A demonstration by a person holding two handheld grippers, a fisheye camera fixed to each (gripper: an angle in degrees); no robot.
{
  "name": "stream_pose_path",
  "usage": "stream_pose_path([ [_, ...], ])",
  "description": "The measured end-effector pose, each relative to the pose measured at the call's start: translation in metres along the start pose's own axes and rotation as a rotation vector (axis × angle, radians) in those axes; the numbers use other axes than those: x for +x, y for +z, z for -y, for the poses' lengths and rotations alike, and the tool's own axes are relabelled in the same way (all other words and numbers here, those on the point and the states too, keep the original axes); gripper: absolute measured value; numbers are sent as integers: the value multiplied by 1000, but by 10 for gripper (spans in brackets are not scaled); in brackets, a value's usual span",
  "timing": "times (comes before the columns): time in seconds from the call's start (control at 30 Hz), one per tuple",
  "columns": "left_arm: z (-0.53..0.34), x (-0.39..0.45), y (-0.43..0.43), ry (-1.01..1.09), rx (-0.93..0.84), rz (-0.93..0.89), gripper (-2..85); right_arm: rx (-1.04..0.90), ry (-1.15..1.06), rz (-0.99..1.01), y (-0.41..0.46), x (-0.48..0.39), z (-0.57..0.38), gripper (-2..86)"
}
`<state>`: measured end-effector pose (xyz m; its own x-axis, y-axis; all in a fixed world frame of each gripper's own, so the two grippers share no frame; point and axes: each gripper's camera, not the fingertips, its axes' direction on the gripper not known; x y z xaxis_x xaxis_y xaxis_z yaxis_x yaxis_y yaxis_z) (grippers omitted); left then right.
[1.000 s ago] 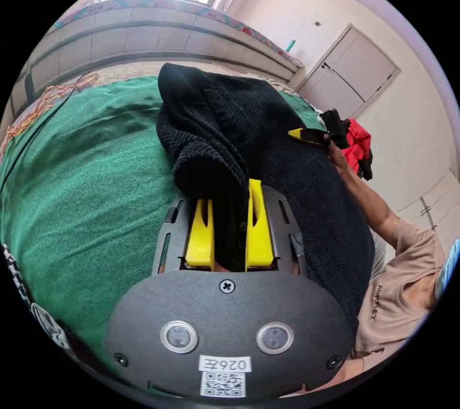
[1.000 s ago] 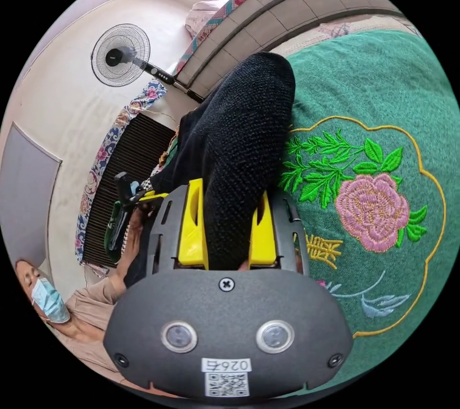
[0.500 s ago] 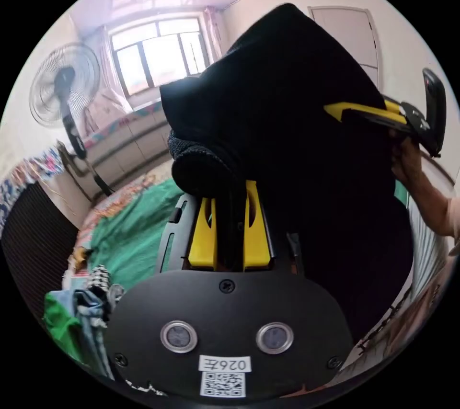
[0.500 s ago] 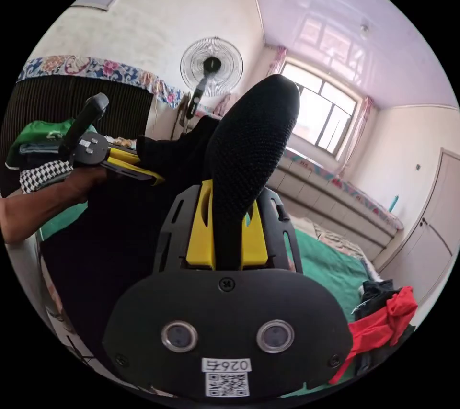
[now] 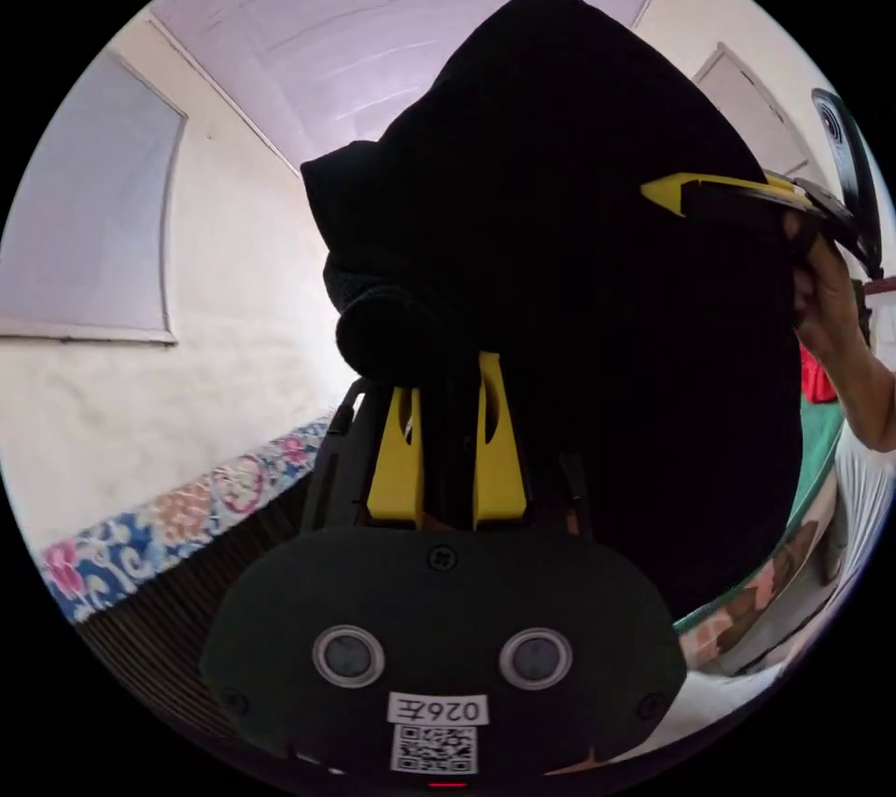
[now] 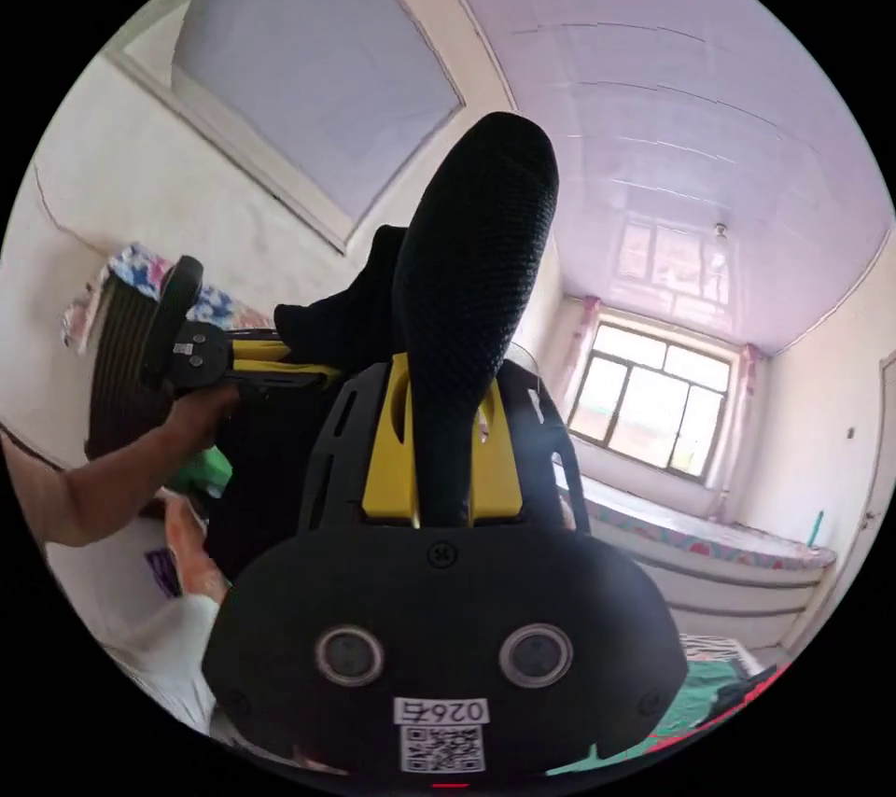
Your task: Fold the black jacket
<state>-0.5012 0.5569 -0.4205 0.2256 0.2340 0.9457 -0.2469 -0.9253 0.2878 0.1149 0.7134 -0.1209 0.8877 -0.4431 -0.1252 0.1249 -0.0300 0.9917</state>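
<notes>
The black jacket [image 5: 579, 293] is held up in the air between both grippers and hangs down as a dark sheet. My left gripper [image 5: 446, 368] is shut on a bunched edge of it, its yellow jaws pressing the fabric. In the right gripper view my right gripper [image 6: 446, 377] is shut on another thick fold of the jacket [image 6: 471, 256] that stands up above the jaws. The right gripper [image 5: 691, 192] also shows at the right of the left gripper view, held by a hand. The left gripper [image 6: 280, 363] shows at the left of the right gripper view, held by a hand.
Both views point up at the ceiling [image 6: 672, 88] and walls. A window [image 6: 644, 405] is at the lower right of the right gripper view, with a strip of green bedspread [image 6: 719, 694] below it. A patterned wall border [image 5: 177, 517] runs low in the left gripper view.
Both grippers have lifted the jacket higher off the green bed and tilted upward; the views now show ceiling instead of bed and fan. Both grips have stayed shut.
</notes>
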Motion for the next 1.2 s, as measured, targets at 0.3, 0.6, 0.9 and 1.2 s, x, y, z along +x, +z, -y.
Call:
stream_pose_path([
  [0.3, 14, -213, 106, 175, -549, 13, 90, -193, 575, 439, 213, -100, -33, 47],
  [0.6, -255, -260, 372, -207, -1059, -90, 8, -1000, 468, 176, 477, -206, -322, 46],
  [0.9, -195, -274, 170, -346, -406, -22, -9, -558, 341, 300, 367, -221, -250, -6],
  [1.2, -229, -207, 225, -252, -780, -263, -9, -880, 275, 549, 401, -276, -222, -9],
])
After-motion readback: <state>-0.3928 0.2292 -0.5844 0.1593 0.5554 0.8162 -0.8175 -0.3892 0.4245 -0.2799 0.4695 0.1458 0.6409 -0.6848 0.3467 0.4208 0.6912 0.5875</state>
